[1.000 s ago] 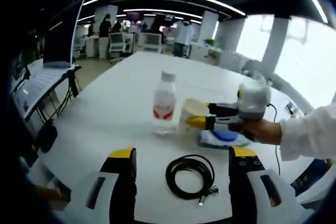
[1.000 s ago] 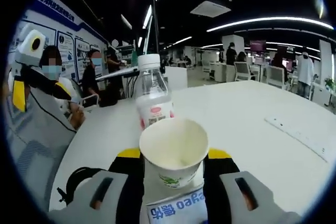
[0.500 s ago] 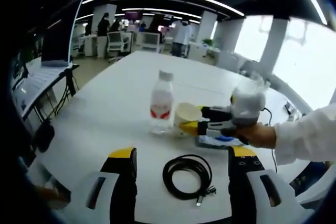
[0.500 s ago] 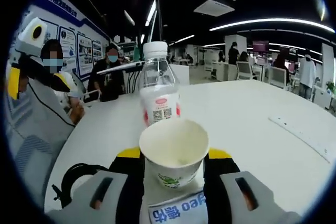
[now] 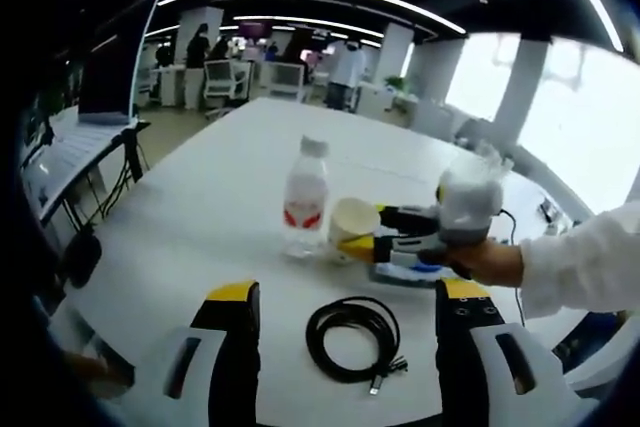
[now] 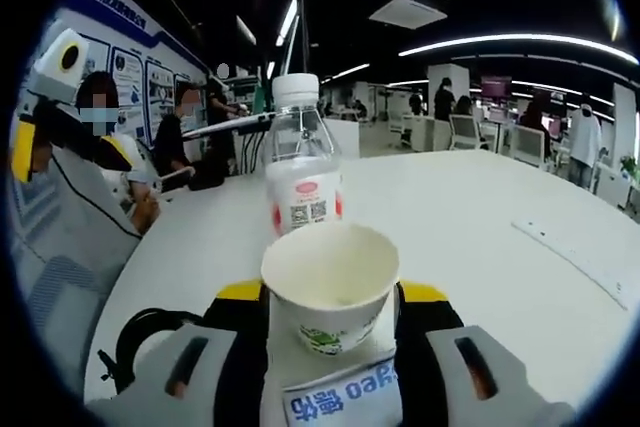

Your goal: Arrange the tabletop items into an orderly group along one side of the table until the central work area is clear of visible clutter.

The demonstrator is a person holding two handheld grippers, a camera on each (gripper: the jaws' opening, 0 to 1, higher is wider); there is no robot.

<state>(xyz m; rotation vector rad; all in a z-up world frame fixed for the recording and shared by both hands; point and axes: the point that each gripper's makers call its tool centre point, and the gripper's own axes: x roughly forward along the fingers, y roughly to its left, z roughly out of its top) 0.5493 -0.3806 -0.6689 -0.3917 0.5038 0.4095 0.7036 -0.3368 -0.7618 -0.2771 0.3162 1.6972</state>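
A clear water bottle [image 5: 305, 197] with a red-and-white label stands upright on the white table [image 5: 200, 207]. Just right of it is a white paper cup [image 5: 353, 227], and my right gripper [image 5: 365, 229] reaches in from the right with its jaws shut on that cup. In the right gripper view the cup [image 6: 330, 287] sits between the yellow-tipped jaws of the right gripper [image 6: 330, 293], and the bottle [image 6: 302, 187] rises close behind it. A packet with blue print [image 6: 340, 397] lies under the jaws. My left gripper [image 5: 350, 292] is open above a coiled black cable [image 5: 352, 337].
A hand in a white sleeve [image 5: 590, 267] holds the right gripper. A screen on a stand [image 5: 115, 67] stands off the table's left edge. A long flat strip [image 6: 580, 262] lies on the table's far side. People sit beyond the table edge [image 6: 190, 137].
The right gripper has carried the cup closer to the bottle, which now stands centred right behind the cup. The left gripper stays open over the cable.
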